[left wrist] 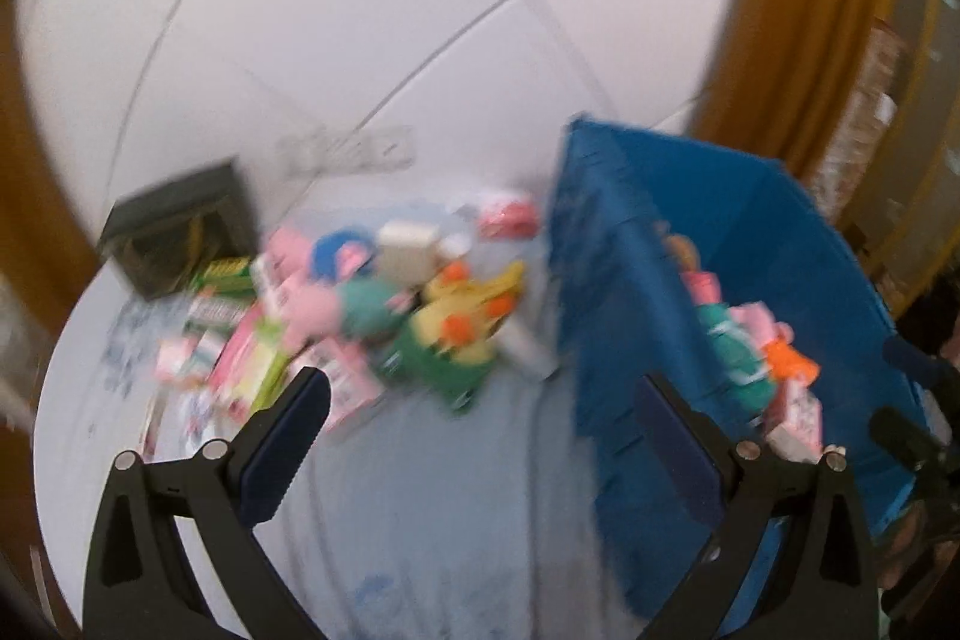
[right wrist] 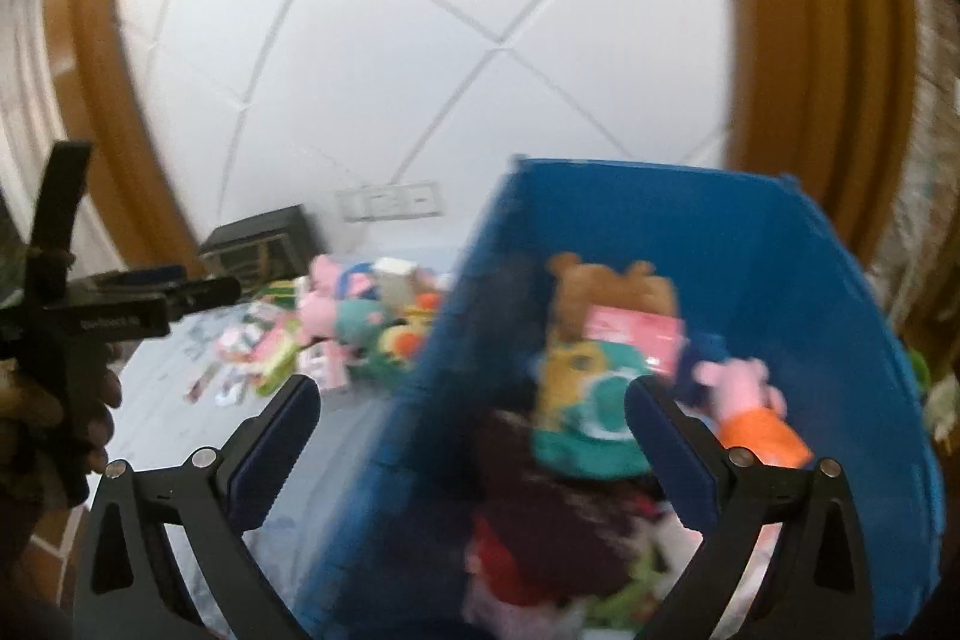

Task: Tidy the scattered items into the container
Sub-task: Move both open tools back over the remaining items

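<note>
The blue bin (left wrist: pixel 648 280) stands at the right of the table and holds plush toys and packets. To its left lies a blurred heap of scattered items (left wrist: pixel 372 316): pink and teal plush toys, a yellow-green toy, packets. My left gripper (left wrist: pixel 483 388) is open and empty, above the cloth between the heap and the bin's near wall. Hanging open and empty, my right gripper (right wrist: pixel 474 391) straddles the rim of the bin (right wrist: pixel 750 244), over a brown bear (right wrist: pixel 594 286), a pink packet (right wrist: pixel 636 334) and a pink pig (right wrist: pixel 738 382). The heap (right wrist: pixel 354 322) lies further left.
A black box (left wrist: pixel 180 232) sits at the table's far left corner against the white tiled wall. A light blue cloth (left wrist: pixel 432 508) covers the table. In the right wrist view a hand (right wrist: pixel 36 406) holds the left gripper (right wrist: pixel 210 289) at the left edge. Wooden frames flank the wall.
</note>
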`<state>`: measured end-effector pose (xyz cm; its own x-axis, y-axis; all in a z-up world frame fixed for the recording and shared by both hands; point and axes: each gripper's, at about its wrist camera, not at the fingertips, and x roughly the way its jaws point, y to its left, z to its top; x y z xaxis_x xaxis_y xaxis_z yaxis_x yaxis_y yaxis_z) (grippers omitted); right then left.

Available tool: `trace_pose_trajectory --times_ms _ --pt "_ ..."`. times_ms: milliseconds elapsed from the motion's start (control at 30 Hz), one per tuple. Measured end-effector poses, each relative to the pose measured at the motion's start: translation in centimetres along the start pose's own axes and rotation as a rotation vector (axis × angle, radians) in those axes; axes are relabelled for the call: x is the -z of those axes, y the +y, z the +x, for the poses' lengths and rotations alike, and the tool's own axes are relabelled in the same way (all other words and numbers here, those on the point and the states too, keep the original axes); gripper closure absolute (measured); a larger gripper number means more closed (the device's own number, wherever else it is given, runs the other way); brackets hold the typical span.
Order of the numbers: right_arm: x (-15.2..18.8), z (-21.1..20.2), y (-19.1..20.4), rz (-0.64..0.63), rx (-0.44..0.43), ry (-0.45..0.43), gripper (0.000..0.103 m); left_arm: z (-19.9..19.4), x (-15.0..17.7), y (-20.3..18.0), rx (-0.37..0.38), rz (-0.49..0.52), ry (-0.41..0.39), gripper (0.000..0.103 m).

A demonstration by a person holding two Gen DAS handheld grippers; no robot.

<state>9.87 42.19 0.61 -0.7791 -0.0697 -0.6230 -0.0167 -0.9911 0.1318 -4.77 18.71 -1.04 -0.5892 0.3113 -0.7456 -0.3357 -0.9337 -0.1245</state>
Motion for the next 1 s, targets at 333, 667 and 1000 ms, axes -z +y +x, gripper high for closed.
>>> trace_pose_trajectory --times_ms 333,667,1000 --pt "-1.5 6.8 13.2 -0.108 -0.117 0.075 0.000 -1.8 5.0 16.3 -0.123 -0.141 0.038 0.001" --pt "-1.7 13.6 23.6 -0.170 -0.194 0.144 0.000 -2.4 8.3 27.3 -0.169 -0.210 0.066 0.001" --pt "0.1 22.0 27.7 -0.230 -0.166 0.219 0.000 2.1 11.8 35.9 -0.224 -0.256 0.141 0.001"
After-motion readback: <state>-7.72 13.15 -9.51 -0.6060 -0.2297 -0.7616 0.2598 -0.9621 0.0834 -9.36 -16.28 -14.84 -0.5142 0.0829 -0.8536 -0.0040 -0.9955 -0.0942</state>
